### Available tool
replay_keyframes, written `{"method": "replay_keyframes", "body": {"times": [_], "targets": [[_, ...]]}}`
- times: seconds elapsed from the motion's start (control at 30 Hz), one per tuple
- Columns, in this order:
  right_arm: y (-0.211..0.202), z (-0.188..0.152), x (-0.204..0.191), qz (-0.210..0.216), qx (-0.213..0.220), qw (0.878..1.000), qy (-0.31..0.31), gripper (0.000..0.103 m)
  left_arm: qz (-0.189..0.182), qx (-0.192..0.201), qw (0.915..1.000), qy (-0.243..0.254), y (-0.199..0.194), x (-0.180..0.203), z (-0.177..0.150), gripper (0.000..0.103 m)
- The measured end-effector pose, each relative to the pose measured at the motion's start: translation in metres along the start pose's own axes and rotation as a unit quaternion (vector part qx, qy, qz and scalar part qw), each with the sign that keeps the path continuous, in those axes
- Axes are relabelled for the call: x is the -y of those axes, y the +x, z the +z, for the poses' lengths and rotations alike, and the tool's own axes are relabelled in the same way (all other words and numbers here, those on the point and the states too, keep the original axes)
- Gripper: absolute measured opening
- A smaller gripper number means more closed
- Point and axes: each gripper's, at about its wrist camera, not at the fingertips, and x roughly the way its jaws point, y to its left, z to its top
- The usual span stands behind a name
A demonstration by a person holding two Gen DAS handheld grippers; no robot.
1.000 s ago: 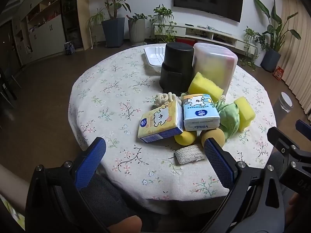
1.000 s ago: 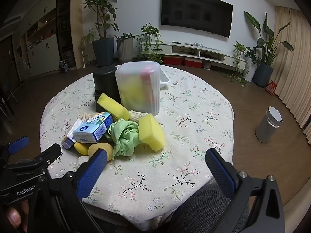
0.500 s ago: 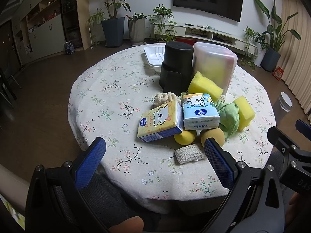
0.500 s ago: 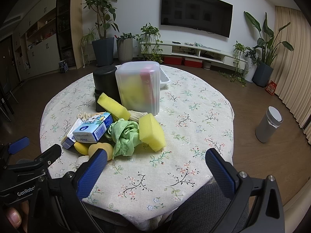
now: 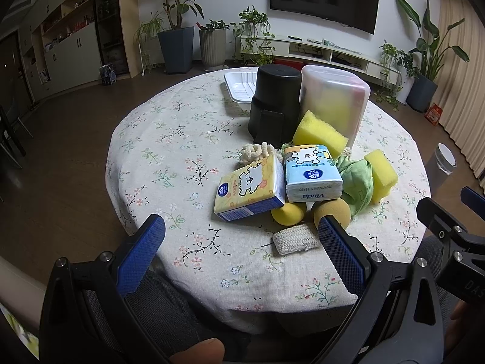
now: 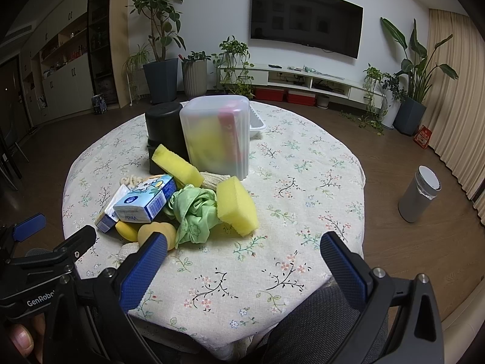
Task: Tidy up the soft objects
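Two claws hang at the near rim of the round tabletop [image 5: 169,139], both with the blue pads wide apart and nothing between them: the left claw [image 5: 241,244] and the right claw [image 6: 242,257].

From the left wrist view, going left to right, the soft things lie in one heap at about 1 o'clock from the left claw. First comes a yellow tissue pack [image 5: 247,192], with a cream looped cloth [image 5: 256,153] behind it. Then a blue tissue pack [image 5: 312,176] rests upon two yellow round sponges [image 5: 288,212]. A woven pad [image 5: 295,239] lies nearest, touching the right finger in the view. Further right are a green cloth [image 5: 357,182] and a yellow block sponge [image 5: 380,176].

Behind the heap, at 12 o'clock, stand a black container [image 5: 274,103] and a translucent bin [image 5: 333,103], with a white tray [image 5: 241,86] behind them.

A flowered cloth covers the tabletop. Around it is a brown floor, potted plants [image 6: 160,42], and a television [image 6: 306,19] on the white wall.
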Motion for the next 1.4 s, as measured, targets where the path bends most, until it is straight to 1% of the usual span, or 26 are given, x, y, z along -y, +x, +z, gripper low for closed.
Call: {"method": "replay_keyframes", "body": {"times": [0.43, 0.93, 1.03, 1.2, 1.4], "targets": [[-0.002, 0.002, 0.000, -0.001, 0.000, 1.000, 0.003, 0.103, 0.000, -0.003, 1.0000, 0.002, 0.002, 0.001, -0.003, 0.102], [0.004, -0.002, 0.006, -0.001, -0.002, 1.000, 0.008, 0.103, 0.000, -0.011, 0.9999, 0.007, 0.009, 0.000, -0.005, 0.102], [0.012, 0.001, 0.016, -0.004, -0.006, 1.000, 0.016, 0.103, 0.002, -0.014, 0.9999, 0.008, 0.012, -0.001, -0.006, 0.102], [0.017, 0.003, 0.019, -0.007, -0.011, 1.000, 0.020, 0.103, 0.000, -0.018, 0.9998, 0.010, 0.017, -0.001, -0.005, 0.102], [0.029, 0.006, 0.019, 0.004, -0.022, 1.000, 0.015, 0.103, -0.008, -0.030, 0.9994, 0.015, 0.027, -0.002, -0.006, 0.102]]}}
